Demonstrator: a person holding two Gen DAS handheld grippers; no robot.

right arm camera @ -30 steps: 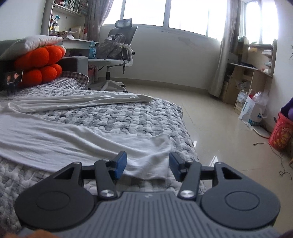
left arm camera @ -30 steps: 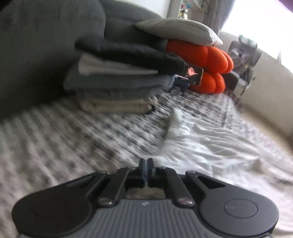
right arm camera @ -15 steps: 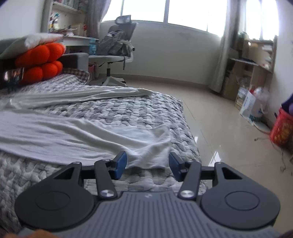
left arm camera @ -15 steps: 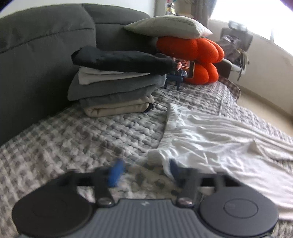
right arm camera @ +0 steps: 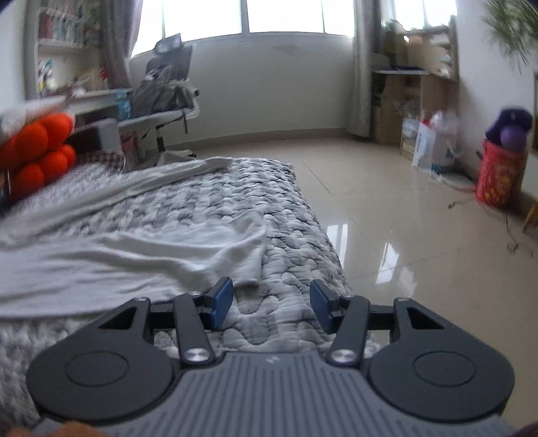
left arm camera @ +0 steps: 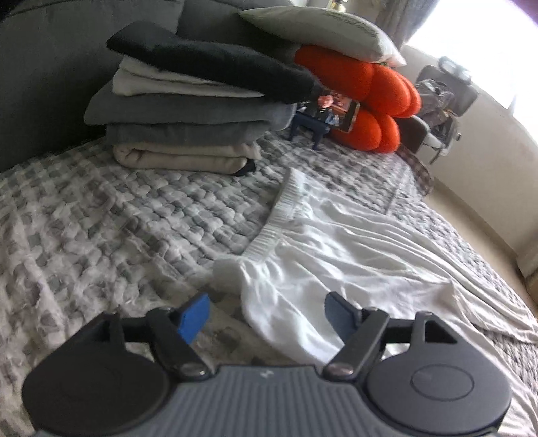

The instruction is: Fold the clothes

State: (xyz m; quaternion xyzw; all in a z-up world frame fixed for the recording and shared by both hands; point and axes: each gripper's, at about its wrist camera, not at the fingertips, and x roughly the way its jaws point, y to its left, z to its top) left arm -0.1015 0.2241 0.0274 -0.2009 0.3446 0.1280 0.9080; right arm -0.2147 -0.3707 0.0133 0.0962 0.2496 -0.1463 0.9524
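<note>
You face a bright window (right arm camera: 285, 15) over a pale wall (right arm camera: 269, 87), with a glossy tiled floor (right arm camera: 403, 215), an office chair (right arm camera: 164, 97) by a desk (right arm camera: 94, 97), shelves (right arm camera: 417, 101) to the right, and a grey sofa back (left arm camera: 43, 84) behind the quilted bed (left arm camera: 117, 218).
</note>
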